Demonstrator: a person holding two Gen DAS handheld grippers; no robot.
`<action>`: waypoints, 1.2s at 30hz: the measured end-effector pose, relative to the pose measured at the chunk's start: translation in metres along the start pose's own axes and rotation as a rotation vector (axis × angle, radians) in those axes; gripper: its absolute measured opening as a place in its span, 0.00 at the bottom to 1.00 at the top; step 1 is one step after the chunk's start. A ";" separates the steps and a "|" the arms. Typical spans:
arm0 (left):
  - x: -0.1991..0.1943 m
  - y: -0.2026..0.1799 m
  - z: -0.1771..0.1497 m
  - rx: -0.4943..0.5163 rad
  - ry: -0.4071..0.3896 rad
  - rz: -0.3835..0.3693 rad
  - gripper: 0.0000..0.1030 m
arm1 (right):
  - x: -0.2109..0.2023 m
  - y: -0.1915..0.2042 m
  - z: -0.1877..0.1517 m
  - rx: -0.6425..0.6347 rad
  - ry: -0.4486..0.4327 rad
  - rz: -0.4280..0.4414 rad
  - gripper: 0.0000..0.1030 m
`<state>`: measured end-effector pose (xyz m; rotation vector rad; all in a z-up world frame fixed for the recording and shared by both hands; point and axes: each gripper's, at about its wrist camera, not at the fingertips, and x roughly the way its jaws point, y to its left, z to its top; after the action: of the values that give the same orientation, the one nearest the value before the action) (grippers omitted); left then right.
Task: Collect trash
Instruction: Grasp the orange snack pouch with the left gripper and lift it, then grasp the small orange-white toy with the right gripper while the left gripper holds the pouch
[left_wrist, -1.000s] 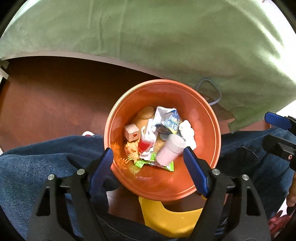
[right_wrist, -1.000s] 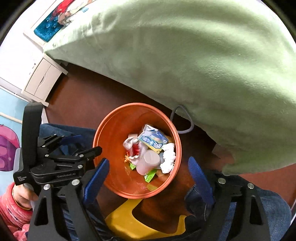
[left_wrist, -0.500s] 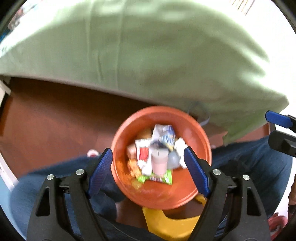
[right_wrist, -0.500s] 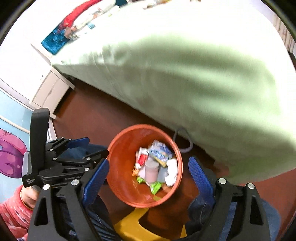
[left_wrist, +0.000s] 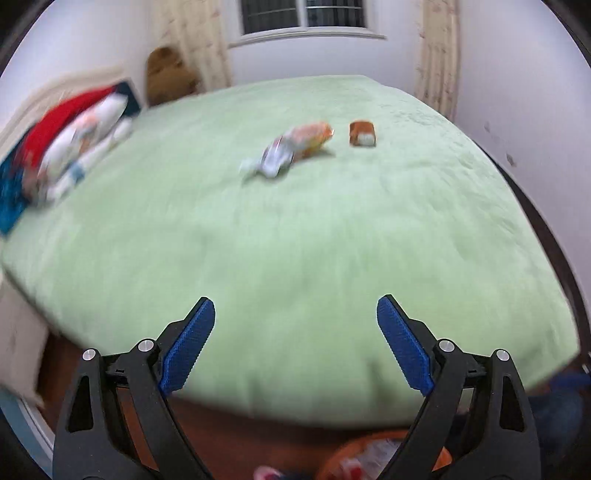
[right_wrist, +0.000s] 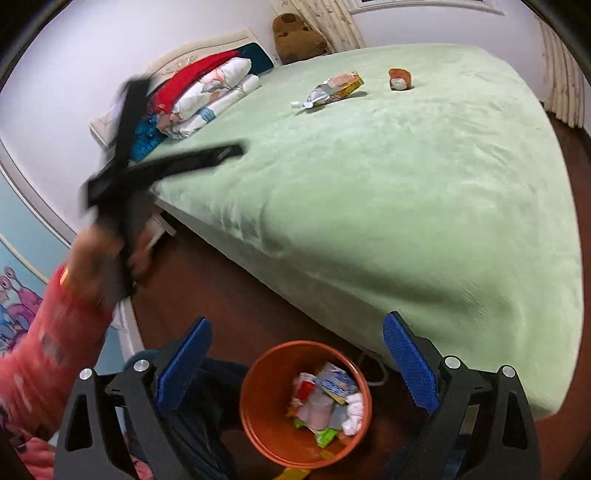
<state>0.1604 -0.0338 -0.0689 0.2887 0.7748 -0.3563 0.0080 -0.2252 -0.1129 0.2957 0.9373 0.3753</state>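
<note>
Green bedcover (right_wrist: 406, 177) carries a crumpled snack wrapper (right_wrist: 334, 89) and, just beside it, a small brown packet (right_wrist: 399, 78), while both the left gripper (left_wrist: 295, 332) and right gripper (right_wrist: 297, 350) hang spread and empty above the orange bin (right_wrist: 258, 413) of collected trash.

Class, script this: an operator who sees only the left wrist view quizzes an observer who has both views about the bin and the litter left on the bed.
Operator: I see only an orange sliver at my bottom edge. Is the bin full?
Observer: No. Wrappers cover its bottom, but its walls are mostly bare.
Operator: The things on the bed are blurred here. What are they?
Observer: A silver pouch with a white cap lies against a yellow packet. A brown wrapper lies apart, to their right.
</note>
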 end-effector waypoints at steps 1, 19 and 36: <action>0.017 -0.002 0.018 0.048 0.008 0.005 0.85 | 0.001 0.000 0.003 0.000 -0.006 0.005 0.89; 0.234 0.008 0.171 0.219 0.157 0.068 0.63 | -0.013 -0.053 0.071 0.027 -0.113 -0.069 0.90; 0.102 0.037 0.123 0.093 -0.056 -0.090 0.57 | 0.043 -0.081 0.226 -0.128 -0.214 -0.209 0.90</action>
<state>0.3200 -0.0682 -0.0547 0.3310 0.7188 -0.4840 0.2324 -0.2982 -0.0500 0.1159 0.7225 0.2051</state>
